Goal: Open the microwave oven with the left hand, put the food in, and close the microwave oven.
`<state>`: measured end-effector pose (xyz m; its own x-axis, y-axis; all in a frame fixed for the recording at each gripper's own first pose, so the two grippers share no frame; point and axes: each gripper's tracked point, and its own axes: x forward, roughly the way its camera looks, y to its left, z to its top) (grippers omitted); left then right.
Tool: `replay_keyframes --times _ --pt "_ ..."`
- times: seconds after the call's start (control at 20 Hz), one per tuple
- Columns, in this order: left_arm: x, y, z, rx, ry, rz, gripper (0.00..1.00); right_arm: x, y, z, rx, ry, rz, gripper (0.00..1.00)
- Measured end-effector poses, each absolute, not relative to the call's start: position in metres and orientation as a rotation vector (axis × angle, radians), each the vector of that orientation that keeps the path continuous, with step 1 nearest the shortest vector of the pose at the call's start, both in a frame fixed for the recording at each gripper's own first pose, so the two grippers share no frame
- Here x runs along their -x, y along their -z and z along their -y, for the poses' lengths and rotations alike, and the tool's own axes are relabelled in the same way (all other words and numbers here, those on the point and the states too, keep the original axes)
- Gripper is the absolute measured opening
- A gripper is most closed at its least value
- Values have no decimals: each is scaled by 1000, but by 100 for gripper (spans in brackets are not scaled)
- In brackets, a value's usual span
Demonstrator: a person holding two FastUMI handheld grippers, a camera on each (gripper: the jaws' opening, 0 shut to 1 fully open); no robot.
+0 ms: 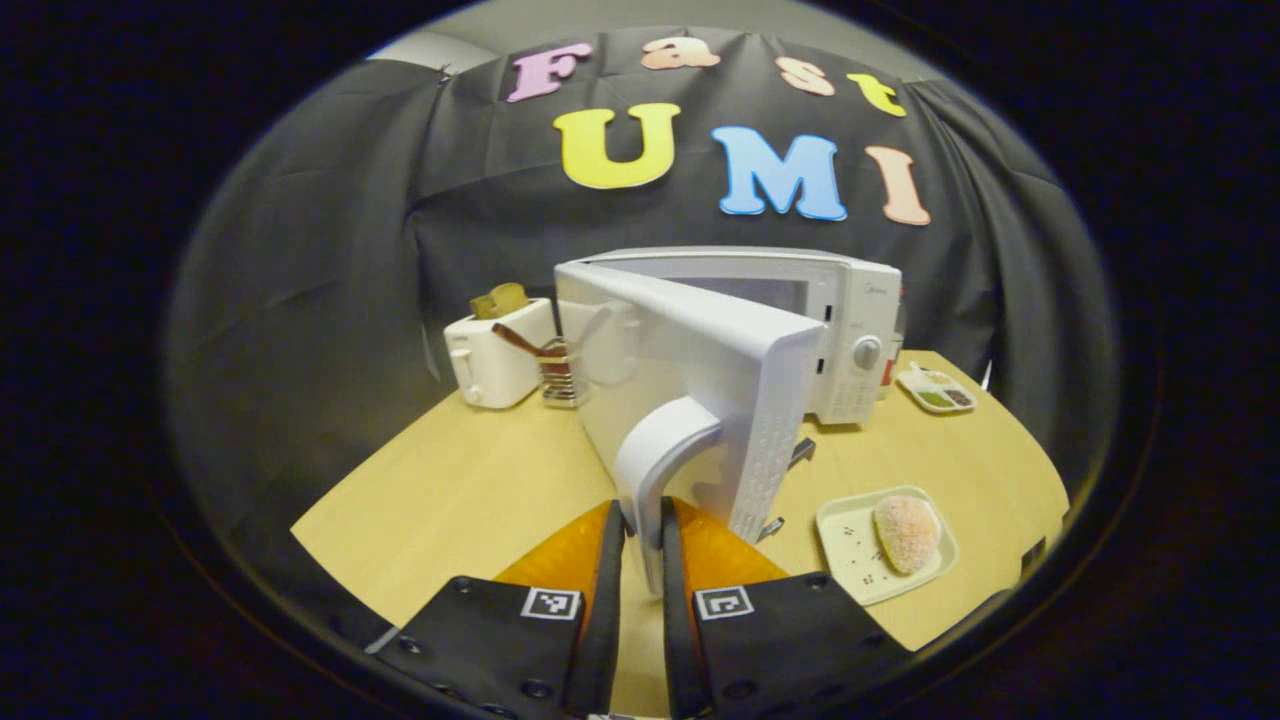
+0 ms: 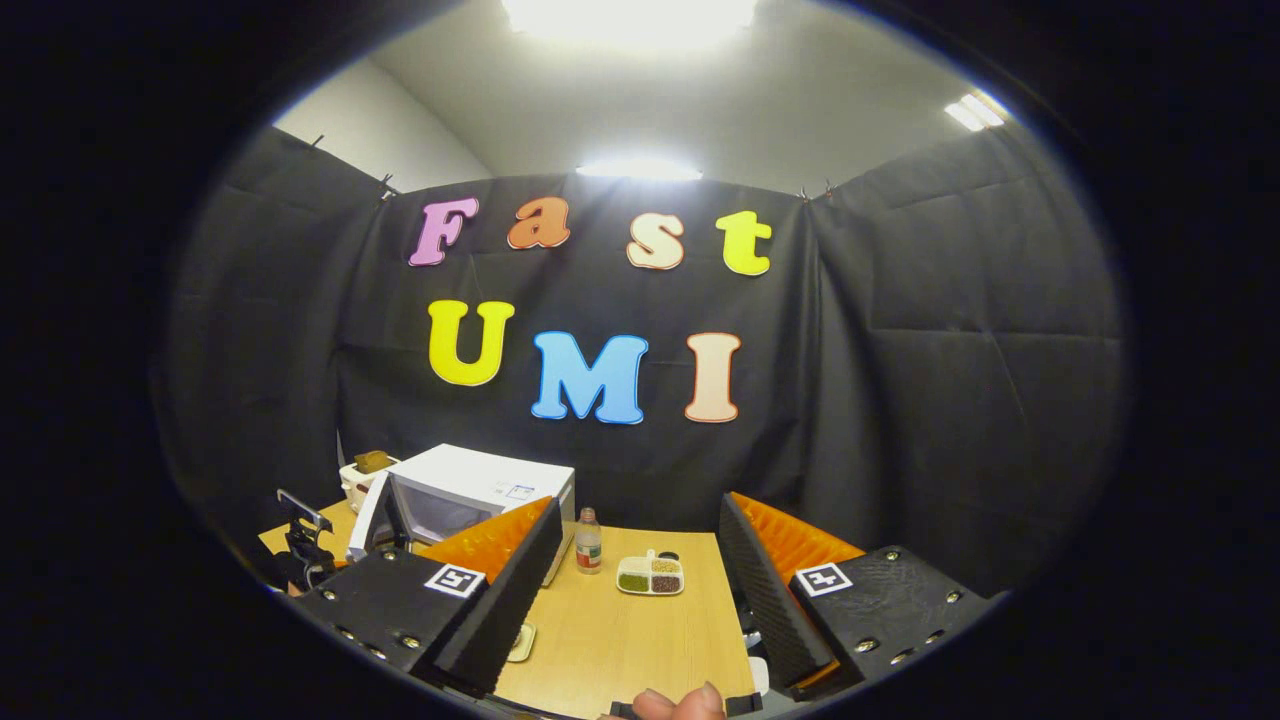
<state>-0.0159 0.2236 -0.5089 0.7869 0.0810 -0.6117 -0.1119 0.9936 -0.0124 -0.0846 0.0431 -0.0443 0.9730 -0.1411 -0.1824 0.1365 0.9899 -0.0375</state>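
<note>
**Door handle clamped, door part-open; food waiting on tray**

Left gripper closed on the white arched door handle, both orange fingers pressing its lower end. Microwave oven at the table's rear, door swung partway out on its left-side hinge. Door judged rigid and light; handle smooth, so slip possible. Food, a crumb-coated bun, on a pale tray near the table front edge, probably soft and best lifted by the tray rim. Toaster and utensil holder close behind the door's arc. Right gripper held high, fingers apart, empty.
</note>
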Motion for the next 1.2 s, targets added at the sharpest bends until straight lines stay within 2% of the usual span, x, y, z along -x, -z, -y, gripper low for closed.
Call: replay_keyframes --times 0.2,0.35,0.45,0.55,0.75,0.95,1.1,1.15,1.2 --pt "29 513 -256 132 -136 -676 29 92 52 -52 -26 134 -193 97" --pt "32 516 -271 97 -82 -683 25 77 77 -75 -16 116 -246 97" --pt "32 516 -280 68 -25 -684 29 62 88 -98 -38 111 -266 97" --pt "32 516 -294 58 29 -682 27 45 116 -125 -59 112 -318 98" --pt "34 519 -328 60 107 -669 28 19 186 -185 -129 105 -464 98" --pt "43 519 -357 59 161 -669 26 11 264 -227 -239 127 -621 98" --pt "51 519 -381 93 153 -669 30 10 309 -243 -253 143 -716 98" --pt "54 521 -388 116 134 -679 45 8 321 -246 -252 148 -737 98" --pt "56 524 -395 142 116 -692 46 6 331 -249 -255 147 -756 98"
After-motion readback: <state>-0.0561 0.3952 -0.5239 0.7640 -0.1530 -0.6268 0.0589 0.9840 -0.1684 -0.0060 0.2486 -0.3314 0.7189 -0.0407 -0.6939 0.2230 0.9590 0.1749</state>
